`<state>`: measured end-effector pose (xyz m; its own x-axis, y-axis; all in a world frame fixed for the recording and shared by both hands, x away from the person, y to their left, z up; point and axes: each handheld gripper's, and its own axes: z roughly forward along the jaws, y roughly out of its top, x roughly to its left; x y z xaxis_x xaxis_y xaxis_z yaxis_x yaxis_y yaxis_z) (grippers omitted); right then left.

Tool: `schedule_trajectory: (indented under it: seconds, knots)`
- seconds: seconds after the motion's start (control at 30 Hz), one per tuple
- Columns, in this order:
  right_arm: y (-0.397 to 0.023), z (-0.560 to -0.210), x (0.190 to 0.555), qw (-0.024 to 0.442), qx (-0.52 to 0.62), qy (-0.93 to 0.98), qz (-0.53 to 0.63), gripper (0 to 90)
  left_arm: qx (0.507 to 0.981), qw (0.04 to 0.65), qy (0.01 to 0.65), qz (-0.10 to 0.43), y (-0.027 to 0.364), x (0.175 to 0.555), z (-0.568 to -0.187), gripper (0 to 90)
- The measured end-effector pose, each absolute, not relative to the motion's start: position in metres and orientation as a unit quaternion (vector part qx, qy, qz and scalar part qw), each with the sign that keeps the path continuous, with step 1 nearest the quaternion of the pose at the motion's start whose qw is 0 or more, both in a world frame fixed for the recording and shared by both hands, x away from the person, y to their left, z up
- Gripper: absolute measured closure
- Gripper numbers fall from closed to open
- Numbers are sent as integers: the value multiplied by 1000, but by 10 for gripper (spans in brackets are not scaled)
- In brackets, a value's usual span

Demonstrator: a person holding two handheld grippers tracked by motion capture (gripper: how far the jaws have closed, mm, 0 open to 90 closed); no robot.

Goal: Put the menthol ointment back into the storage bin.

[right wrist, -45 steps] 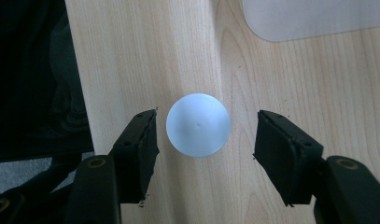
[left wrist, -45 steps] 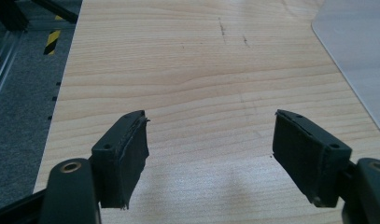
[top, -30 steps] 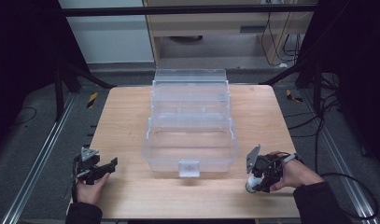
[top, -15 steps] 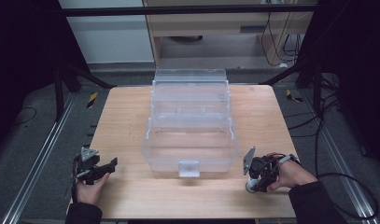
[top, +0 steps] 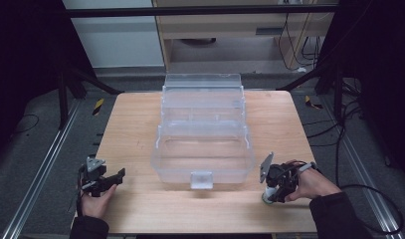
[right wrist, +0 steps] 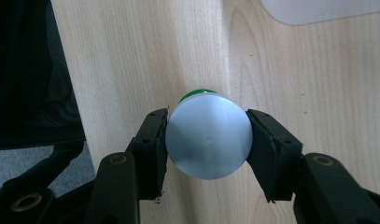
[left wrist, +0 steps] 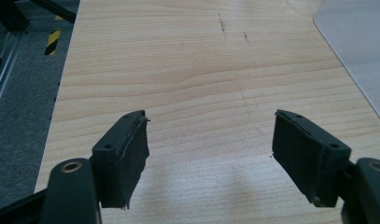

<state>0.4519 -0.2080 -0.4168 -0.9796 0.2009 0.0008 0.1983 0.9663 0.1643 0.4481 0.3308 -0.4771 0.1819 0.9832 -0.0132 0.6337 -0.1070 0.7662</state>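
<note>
Right gripper view: right gripper [right wrist: 208, 140] points down over a small round container [right wrist: 208, 141] — pads clamped on its sides, having just finished closing on it.
Container: smooth grey-white disc-shaped top, green part peeking from beneath; stands on the table [top: 140, 124] just right of the clear bin's [top: 202, 144] front corner, likely gripped for lifting into it.
Left gripper [left wrist: 211, 154]: jaws apart, nothing between — idle, left of the bin.
Bin: clear plastic, tiered, open.
Table: pale wood grain.

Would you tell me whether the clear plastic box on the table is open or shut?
Open: the clear plastic box has its tiers stepped back, showing their empty insides from above.
</note>
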Motion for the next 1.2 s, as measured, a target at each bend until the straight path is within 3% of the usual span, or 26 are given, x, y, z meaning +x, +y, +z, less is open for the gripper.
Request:
schedule_trajectory:
  seconds: [1.2]
  knots:
    - [-202,-324,463,35,138,984,110,505,701,318,582,263,328,449,-478,331]
